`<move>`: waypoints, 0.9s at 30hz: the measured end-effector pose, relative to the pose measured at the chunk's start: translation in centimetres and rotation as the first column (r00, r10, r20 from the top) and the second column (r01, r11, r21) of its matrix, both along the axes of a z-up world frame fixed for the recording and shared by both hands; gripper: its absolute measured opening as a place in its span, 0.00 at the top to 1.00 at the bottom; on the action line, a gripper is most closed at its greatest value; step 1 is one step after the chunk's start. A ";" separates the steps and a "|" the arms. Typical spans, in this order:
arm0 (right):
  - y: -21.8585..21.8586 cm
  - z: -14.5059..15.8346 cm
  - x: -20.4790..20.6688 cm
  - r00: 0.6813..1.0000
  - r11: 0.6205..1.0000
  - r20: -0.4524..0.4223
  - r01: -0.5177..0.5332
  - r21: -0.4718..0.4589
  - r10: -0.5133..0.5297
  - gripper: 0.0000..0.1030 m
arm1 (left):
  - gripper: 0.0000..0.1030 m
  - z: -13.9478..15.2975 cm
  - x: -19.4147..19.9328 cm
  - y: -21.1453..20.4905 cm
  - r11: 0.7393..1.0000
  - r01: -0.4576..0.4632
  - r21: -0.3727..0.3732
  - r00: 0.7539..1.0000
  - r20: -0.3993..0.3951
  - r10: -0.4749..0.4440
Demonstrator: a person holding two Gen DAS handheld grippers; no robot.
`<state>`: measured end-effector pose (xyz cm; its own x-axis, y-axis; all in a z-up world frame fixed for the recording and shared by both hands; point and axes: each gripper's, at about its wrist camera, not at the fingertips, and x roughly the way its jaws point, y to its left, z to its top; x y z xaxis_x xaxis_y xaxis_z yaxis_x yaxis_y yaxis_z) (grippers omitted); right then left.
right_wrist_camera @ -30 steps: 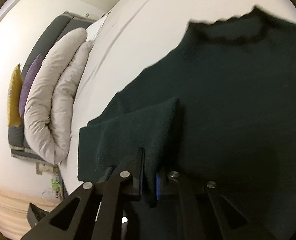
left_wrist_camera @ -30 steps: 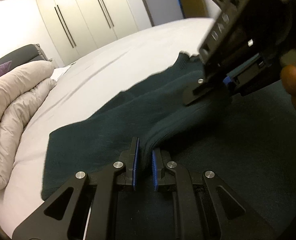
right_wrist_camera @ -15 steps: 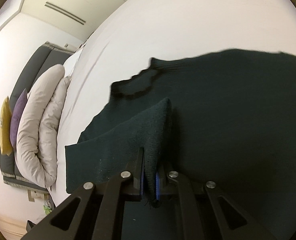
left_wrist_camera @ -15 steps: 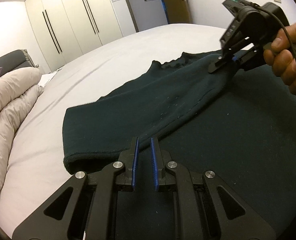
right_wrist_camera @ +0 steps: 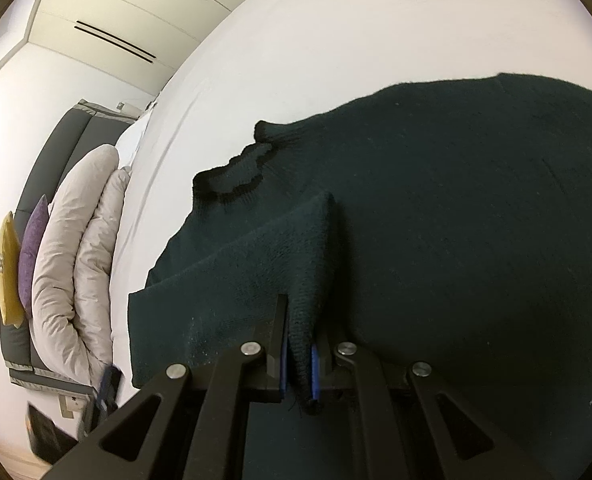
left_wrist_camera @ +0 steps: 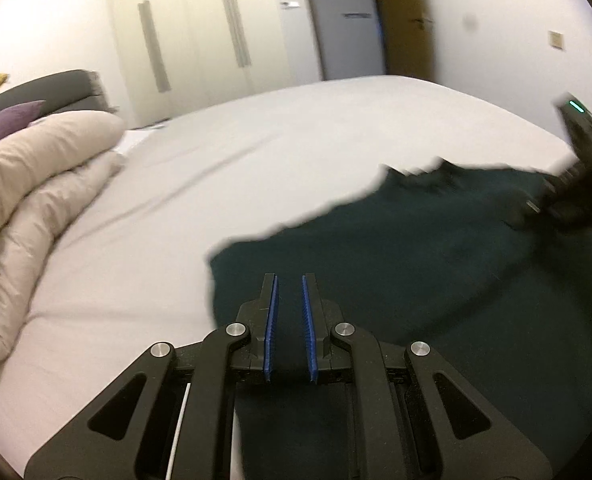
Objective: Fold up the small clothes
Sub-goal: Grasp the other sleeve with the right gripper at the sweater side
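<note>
A dark green knitted sweater [left_wrist_camera: 436, 264] lies spread on the white bed [left_wrist_camera: 255, 160]. It also shows in the right wrist view [right_wrist_camera: 476, 220], collar to the upper left. My left gripper [left_wrist_camera: 288, 292] is open and empty, just above the sweater's near left edge. My right gripper [right_wrist_camera: 300, 344] is shut on the end of a sleeve [right_wrist_camera: 296, 264], folded over the sweater's body. The right gripper also shows blurred at the far right of the left wrist view [left_wrist_camera: 536, 210].
A rolled beige duvet [left_wrist_camera: 35, 200] lies at the left of the bed, with purple and yellow cushions [right_wrist_camera: 27, 256] and a grey headboard [right_wrist_camera: 63, 152] behind it. Wardrobe doors [left_wrist_camera: 195, 40] and a room door stand beyond the bed.
My left gripper let go of the sleeve fold, opened and pulled back left. My right gripper carried the sleeve end across the sweater's body and still holds it.
</note>
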<state>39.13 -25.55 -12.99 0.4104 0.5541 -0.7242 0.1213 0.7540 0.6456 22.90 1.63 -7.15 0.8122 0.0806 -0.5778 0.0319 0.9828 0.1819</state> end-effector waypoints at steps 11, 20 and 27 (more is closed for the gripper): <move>-0.6 0.4 -0.8 0.999 0.999 -0.038 0.021 -0.030 -0.022 0.92 | 0.89 -6.0 6.7 2.0 0.990 -0.037 0.132 0.970 -0.235 0.068; -0.4 1.1 -1.8 0.995 0.996 -0.073 0.059 -0.071 -0.065 0.92 | 0.89 -5.8 6.2 1.9 0.983 -0.005 0.182 0.970 -0.237 0.048; -2.2 -0.5 -1.8 0.992 0.994 -0.060 0.112 0.021 -0.110 0.93 | 0.89 -7.1 5.8 0.8 0.975 0.021 0.221 0.972 -0.234 0.032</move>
<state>37.38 -27.78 -13.47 0.4279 0.5250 -0.7357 0.2414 0.7180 0.6528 28.69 2.40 -14.27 0.6552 0.2318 -0.7190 0.0939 0.9194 0.3820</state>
